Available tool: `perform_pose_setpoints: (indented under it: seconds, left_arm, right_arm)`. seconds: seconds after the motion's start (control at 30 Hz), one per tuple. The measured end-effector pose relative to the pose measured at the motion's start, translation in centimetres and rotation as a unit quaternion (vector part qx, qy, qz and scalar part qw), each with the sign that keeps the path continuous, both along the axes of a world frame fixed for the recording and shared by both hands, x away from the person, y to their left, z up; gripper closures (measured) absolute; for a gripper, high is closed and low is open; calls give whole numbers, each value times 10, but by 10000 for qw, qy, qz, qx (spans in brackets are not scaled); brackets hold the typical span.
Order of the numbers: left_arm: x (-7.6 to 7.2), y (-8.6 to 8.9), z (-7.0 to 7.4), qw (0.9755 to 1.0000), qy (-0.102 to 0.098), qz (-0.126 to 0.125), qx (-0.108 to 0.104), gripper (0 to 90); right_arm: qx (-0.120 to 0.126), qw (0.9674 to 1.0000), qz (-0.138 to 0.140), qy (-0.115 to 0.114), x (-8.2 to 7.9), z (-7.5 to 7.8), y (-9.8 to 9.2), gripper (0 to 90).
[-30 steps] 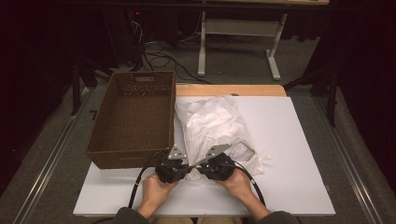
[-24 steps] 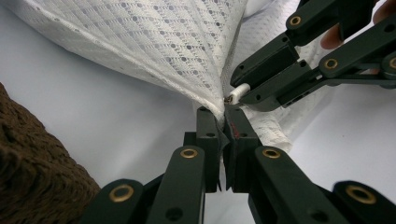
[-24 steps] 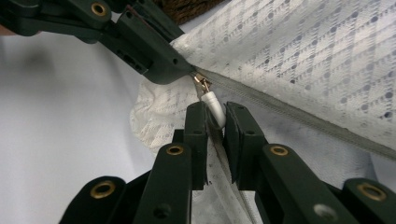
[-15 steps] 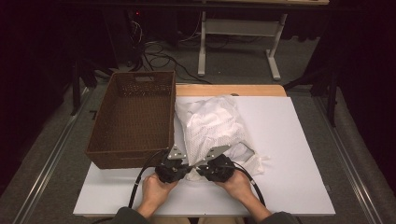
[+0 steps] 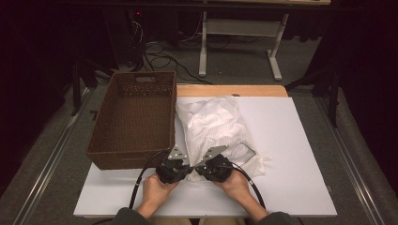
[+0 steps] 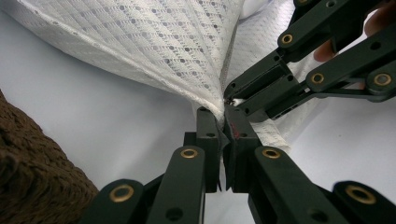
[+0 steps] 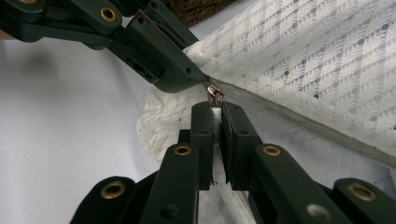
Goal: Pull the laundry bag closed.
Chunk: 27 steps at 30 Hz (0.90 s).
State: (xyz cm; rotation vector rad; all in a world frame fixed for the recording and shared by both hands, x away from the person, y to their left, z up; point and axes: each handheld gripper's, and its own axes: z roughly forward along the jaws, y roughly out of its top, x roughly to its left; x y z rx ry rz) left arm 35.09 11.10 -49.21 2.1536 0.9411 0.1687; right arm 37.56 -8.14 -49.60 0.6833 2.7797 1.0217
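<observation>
A white mesh laundry bag [image 5: 213,124] full of cloth lies on the white table [image 5: 295,159], its zipped end toward me. My left gripper [image 6: 223,116] is shut on the bag's corner fabric right beside the zipper's end. My right gripper [image 7: 215,109] meets it tip to tip. Its jaws have just been closing and now pinch the small white tab of the zipper pull [image 7: 215,95]. The grey zipper line [image 7: 303,123] runs away to the right along the mesh. From above, both grippers [image 5: 192,169] sit together at the bag's near edge, a hand on each.
A brown wicker basket [image 5: 129,159] stands to the left of the bag, its near corner close to my left gripper [image 5: 174,168]. Bare white table surface lies to the right of the bag. Table legs and cables are on the floor beyond.
</observation>
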Motion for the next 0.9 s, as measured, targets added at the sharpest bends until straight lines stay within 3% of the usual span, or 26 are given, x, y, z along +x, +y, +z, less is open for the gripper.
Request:
perform_pose_setpoints:
  seconds: [0.53, 0.9]
  left_arm:
    - [1, -1, -4, 9994, -27, -130, 307, 873]
    - [3, -1, -9, 9989, 108, -169, 413, 874]
  right_arm:
    - [-196, 9998, -39, -34, -1, -3, -1, 870]
    - [-354, 9993, -62, -85, -2, -7, -1, 870]
